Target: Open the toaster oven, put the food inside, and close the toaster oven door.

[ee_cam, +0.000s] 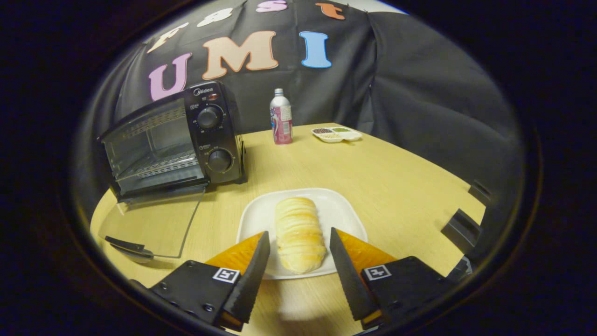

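Observation:
A long pale bread roll (pixel 299 233) lies on a white plate (pixel 343 207) on the wooden table. My gripper (pixel 299 240) is open, one finger on each side of the roll's near half, with a small gap to the bread on both sides. Beyond and to the left stands the black toaster oven (pixel 179 140). Its glass door (pixel 154 224) is folded down flat onto the table, and the wire rack inside shows.
A pink and white bottle (pixel 281 117) stands at the table's far side, to the right of the oven. A small white divided dish (pixel 336 134) with dark and green fillings lies beside it. The table's right edge (pixel 466 196) curves away toward black brackets.

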Demonstrator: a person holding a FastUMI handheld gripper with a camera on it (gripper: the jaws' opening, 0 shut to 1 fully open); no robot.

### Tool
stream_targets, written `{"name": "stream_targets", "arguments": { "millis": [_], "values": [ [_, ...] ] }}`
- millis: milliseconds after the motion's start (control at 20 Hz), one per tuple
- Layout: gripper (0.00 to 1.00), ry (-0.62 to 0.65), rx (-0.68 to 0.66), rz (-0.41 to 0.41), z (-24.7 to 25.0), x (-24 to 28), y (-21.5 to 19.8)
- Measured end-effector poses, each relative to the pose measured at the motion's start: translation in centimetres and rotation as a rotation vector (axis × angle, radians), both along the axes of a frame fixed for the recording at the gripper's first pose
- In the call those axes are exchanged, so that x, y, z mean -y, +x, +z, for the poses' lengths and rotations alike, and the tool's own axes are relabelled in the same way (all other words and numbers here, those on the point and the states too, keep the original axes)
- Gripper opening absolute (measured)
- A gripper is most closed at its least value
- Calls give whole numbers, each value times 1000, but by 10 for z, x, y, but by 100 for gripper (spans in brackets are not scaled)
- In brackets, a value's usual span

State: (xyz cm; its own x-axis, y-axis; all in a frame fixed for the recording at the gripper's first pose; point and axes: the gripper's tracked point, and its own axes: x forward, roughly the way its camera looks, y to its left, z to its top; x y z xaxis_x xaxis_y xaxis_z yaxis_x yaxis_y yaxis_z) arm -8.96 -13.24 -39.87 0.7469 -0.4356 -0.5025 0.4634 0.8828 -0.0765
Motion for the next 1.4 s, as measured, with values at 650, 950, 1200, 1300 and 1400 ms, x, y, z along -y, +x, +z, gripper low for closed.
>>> {"name": "stream_targets", "arguments": {
  "millis": [650,950,1200,1300,1400],
  "values": [
    [46,124,169,35,53,-39,-7],
    [46,274,276,220,84,-128,16],
    [46,398,273,327,84,-200,42],
    [46,428,275,342,85,-219,55],
    [46,463,278,327,83,-230,70]
  ]
}}
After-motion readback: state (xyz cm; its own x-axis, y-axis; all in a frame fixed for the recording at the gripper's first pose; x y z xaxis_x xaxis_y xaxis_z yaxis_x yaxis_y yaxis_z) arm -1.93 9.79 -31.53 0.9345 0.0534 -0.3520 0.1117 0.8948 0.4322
